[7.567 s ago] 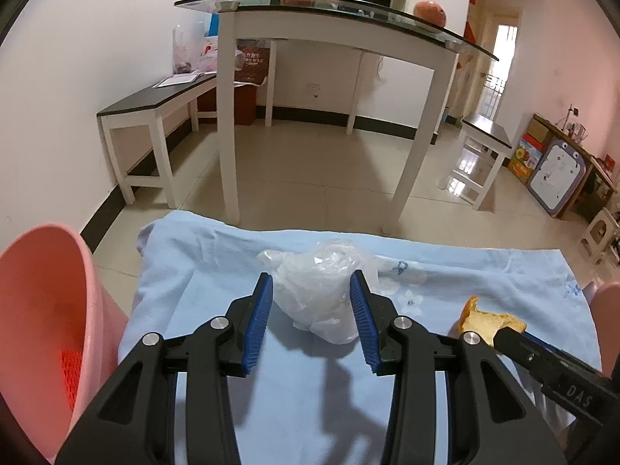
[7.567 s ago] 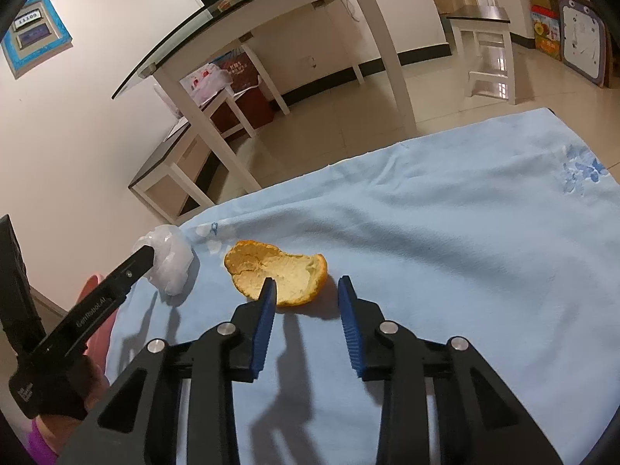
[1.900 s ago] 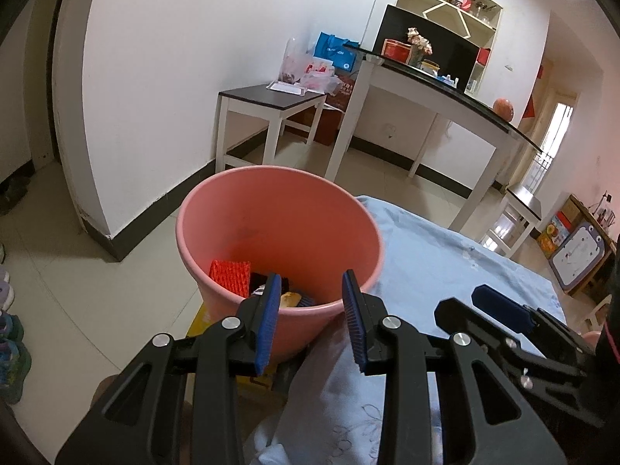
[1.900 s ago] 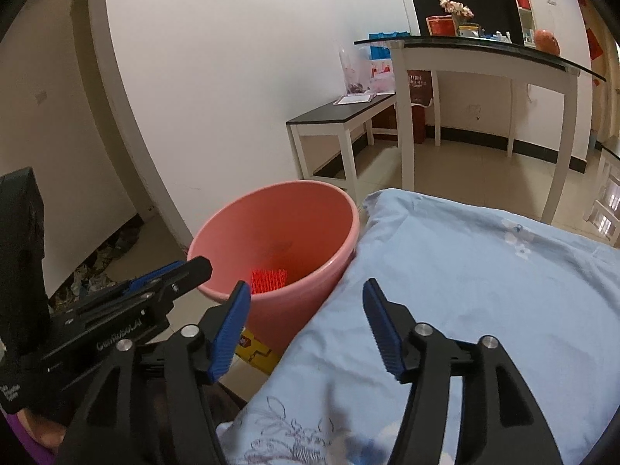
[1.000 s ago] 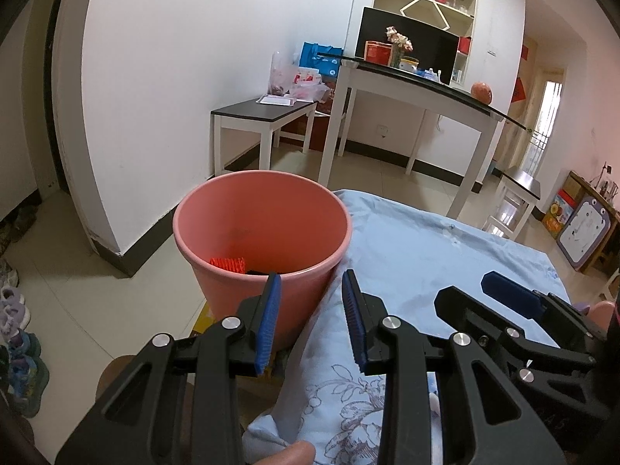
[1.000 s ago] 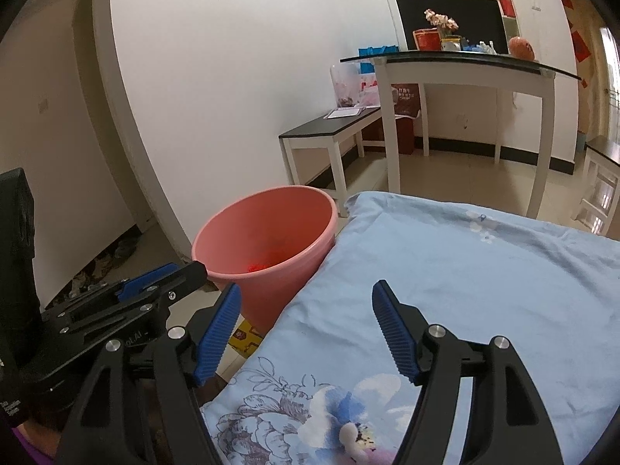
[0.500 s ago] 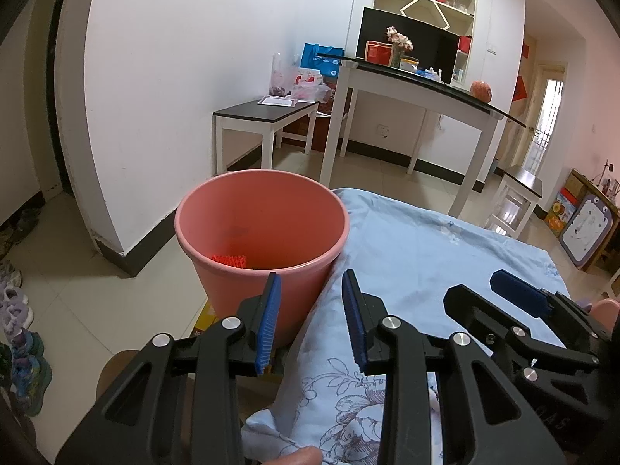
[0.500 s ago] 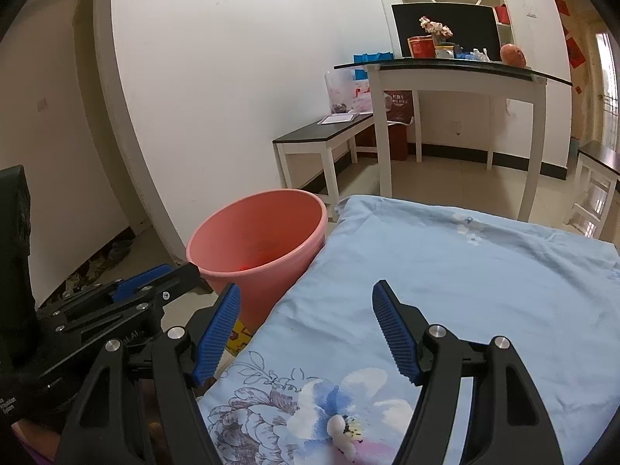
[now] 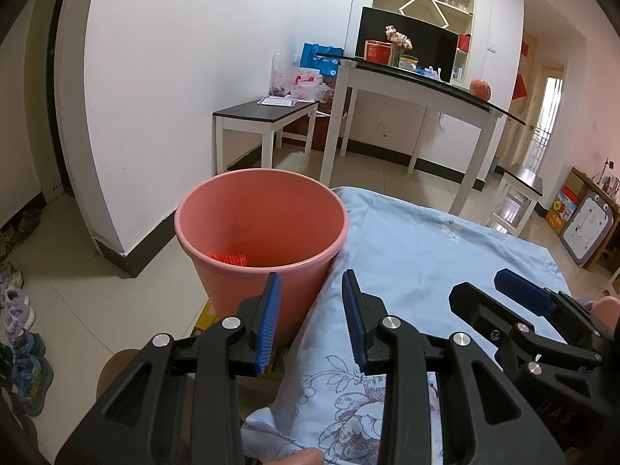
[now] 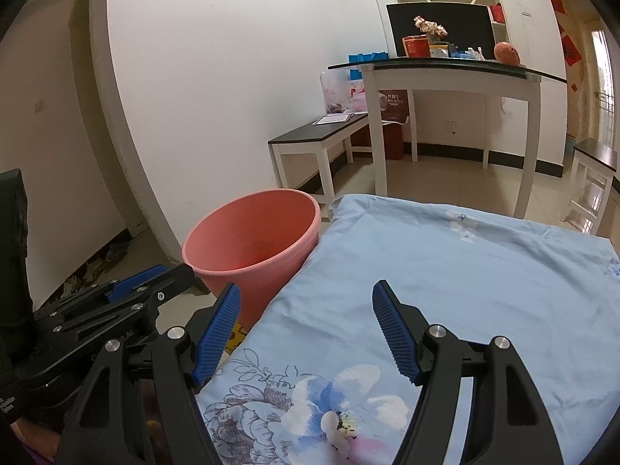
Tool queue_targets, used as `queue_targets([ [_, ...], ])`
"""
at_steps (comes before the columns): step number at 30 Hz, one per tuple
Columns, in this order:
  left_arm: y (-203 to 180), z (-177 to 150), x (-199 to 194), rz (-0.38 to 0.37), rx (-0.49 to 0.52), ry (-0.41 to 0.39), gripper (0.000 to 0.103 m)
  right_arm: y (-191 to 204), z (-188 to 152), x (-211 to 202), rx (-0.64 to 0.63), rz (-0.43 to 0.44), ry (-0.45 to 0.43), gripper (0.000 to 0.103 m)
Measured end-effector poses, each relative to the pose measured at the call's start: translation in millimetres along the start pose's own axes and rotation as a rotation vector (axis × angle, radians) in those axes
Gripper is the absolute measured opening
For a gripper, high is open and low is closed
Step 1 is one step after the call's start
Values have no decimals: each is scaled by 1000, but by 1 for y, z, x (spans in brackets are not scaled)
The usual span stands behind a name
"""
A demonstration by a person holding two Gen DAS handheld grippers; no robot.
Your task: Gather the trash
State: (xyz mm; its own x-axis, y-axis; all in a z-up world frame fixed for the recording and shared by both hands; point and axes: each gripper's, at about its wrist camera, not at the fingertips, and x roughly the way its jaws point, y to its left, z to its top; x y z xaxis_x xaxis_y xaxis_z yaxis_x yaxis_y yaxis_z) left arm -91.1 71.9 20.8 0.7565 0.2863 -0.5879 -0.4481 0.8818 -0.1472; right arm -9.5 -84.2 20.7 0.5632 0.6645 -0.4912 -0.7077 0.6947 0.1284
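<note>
- The left hand-held gripper [image 9: 312, 319] has its jaws a little apart and holds nothing; the right hand-held gripper [image 10: 310, 333] is spread wide, also bare.
- Both hover over a blue floral cloth [image 10: 465, 271].
- A pink bin [image 9: 261, 240] touches the cloth's left edge; a red scrap [image 9: 229, 259] lies inside.
- Beyond, on tiled floor [image 9: 97, 310], stand a low bench [image 9: 267, 116] and a glass-topped desk [image 9: 426, 85] against the white wall [image 10: 232, 77].
</note>
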Motion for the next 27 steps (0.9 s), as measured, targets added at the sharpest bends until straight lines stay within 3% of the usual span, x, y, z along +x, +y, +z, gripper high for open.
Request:
queue_targets([
  [27, -3, -2, -1, 1, 3, 2, 33, -2, 2, -4, 2, -6, -3, 70],
])
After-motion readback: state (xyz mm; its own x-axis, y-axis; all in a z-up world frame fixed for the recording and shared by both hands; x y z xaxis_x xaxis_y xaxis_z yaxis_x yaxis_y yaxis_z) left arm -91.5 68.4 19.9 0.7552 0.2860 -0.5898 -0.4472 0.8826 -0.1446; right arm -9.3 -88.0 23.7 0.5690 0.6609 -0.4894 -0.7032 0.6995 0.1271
